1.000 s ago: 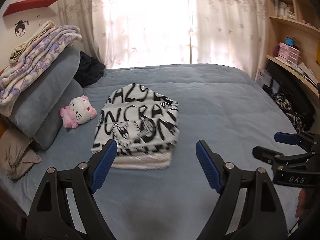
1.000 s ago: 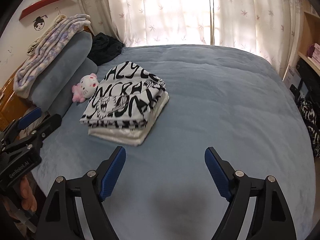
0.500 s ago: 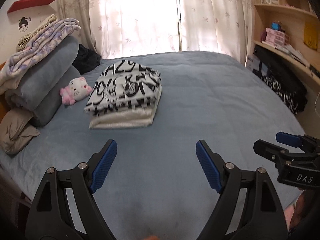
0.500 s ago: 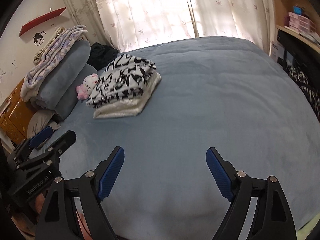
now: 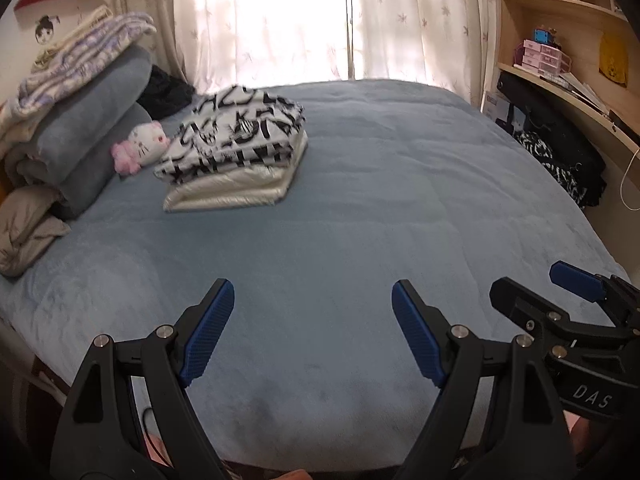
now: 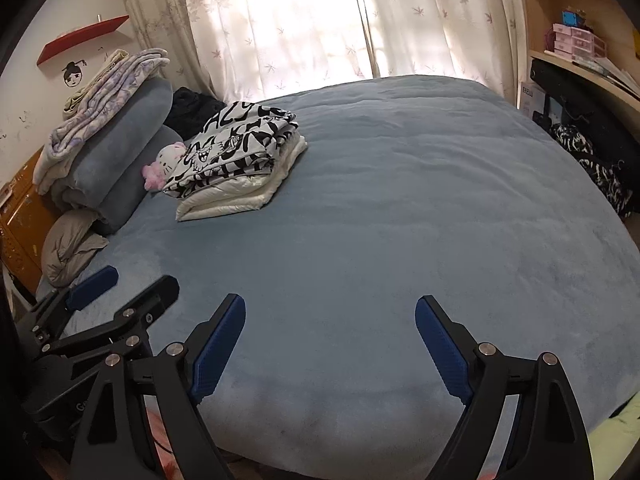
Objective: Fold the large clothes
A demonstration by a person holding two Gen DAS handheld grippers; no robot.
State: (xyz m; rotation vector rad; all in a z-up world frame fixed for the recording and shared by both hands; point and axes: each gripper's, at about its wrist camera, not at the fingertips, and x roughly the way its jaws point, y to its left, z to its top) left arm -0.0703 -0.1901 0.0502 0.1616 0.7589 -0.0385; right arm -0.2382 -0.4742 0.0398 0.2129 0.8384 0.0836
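Blue bedding (image 5: 360, 200) fills the left wrist view, with sunlit curtains (image 5: 260, 20) behind it. Both blue-padded jaws of the left gripper (image 5: 312, 334) stand wide apart over the near edge of the bed, with nothing between them. Well ahead and to its left lies the folded black-and-white printed garment (image 5: 236, 132), resting on a folded white one (image 5: 232, 190). A pink plush toy (image 5: 140, 146) sits just left of that stack, against rolled grey blankets (image 5: 88, 132). To the right, the right gripper (image 5: 560, 292) shows side-on.

Seen from the right wrist, the same bed (image 6: 400, 220) spreads ahead. The right gripper (image 6: 330, 346) has just been opening further; its jaws are spread wide and empty. Both garments (image 6: 240, 152) lie well ahead to the left, with the left gripper (image 6: 128, 284) low beside it.
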